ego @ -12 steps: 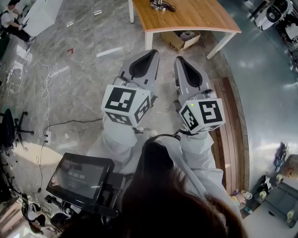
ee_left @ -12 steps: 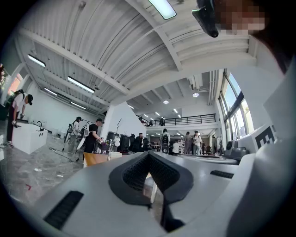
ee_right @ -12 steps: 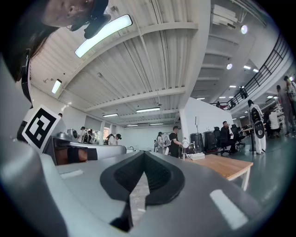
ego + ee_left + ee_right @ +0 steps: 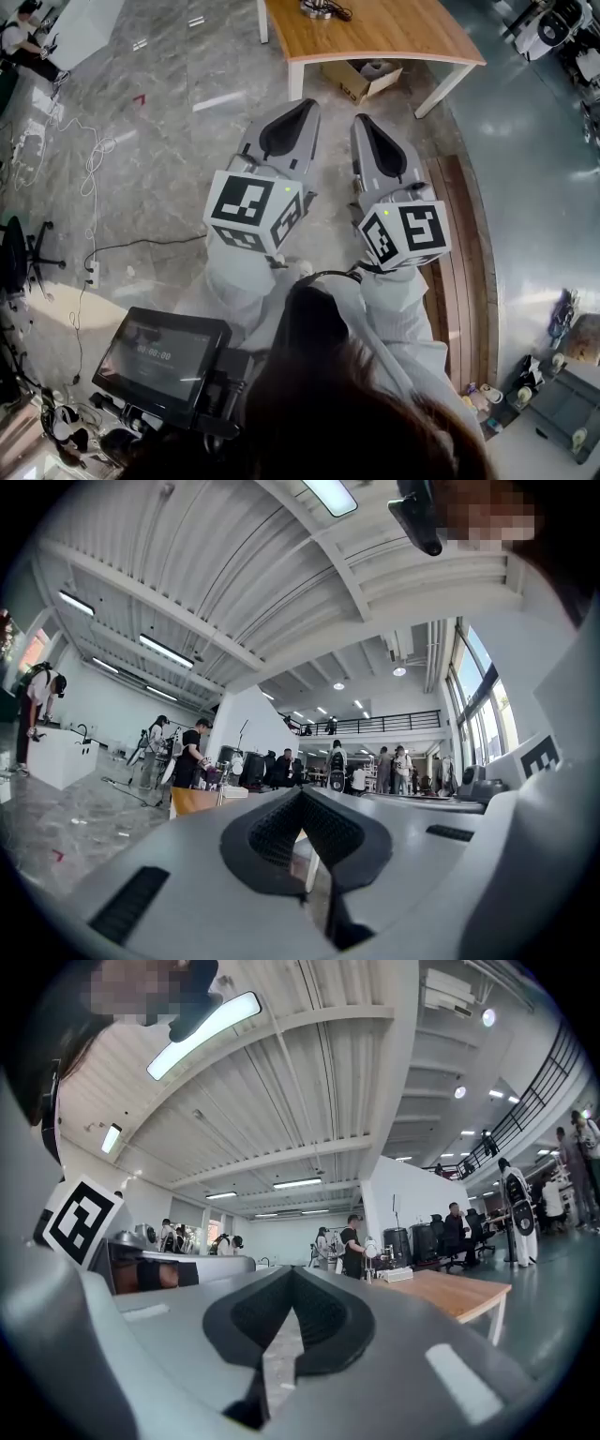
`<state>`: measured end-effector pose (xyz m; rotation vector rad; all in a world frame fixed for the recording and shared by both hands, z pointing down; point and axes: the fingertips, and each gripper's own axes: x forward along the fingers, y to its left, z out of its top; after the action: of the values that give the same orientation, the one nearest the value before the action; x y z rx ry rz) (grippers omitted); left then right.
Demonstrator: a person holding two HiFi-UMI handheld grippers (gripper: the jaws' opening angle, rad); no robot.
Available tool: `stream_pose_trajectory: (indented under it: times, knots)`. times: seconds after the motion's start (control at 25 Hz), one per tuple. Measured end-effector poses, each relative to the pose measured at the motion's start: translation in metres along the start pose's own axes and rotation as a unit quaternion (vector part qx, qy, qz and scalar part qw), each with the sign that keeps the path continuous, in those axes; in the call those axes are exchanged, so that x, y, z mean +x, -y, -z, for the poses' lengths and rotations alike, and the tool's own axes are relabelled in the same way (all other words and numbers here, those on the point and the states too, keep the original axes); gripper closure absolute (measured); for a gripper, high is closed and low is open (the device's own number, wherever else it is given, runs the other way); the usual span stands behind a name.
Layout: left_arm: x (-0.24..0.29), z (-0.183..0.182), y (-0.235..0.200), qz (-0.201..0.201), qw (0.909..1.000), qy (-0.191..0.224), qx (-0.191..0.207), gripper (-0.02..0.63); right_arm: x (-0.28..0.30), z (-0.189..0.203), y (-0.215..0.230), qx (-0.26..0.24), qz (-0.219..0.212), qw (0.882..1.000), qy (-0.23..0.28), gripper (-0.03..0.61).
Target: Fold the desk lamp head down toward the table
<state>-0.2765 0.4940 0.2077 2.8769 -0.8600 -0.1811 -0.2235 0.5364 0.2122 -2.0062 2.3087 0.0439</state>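
The desk lamp [image 4: 322,9] shows only as a dark base with a cord at the far edge of the wooden table [image 4: 394,37], cut off by the top of the head view. In the right gripper view the lamp [image 4: 371,1255] is a small pale shape on the table [image 4: 459,1293]. My left gripper [image 4: 305,105] and right gripper [image 4: 361,120] are held side by side over the floor, well short of the table. Both point level toward it. Each pair of jaws is shut with nothing between them, as the left gripper [image 4: 302,794] and right gripper [image 4: 292,1274] views show.
A cardboard box [image 4: 361,80] sits under the table. A monitor on a stand [image 4: 161,356] is at my lower left, and cables [image 4: 94,159] trail over the grey floor. A wooden-slat strip [image 4: 464,262] runs along the right. Several people stand far off in the hall.
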Motion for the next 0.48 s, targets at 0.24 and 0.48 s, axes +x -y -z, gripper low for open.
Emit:
stream_pose_trajectory:
  times: [0.24,0.48]
  knots:
    - [0.024,0.012,-0.005,-0.015,0.9999,-0.005,-0.007,0.614,0.007,0.013,0.031,-0.001,0.003,1.000,-0.015,0.577]
    - [0.082,0.025,-0.037,-0.030,0.9994,-0.019,-0.005,0.614,0.054,0.033,0.081,0.009,0.001,1.000,-0.025,0.577]
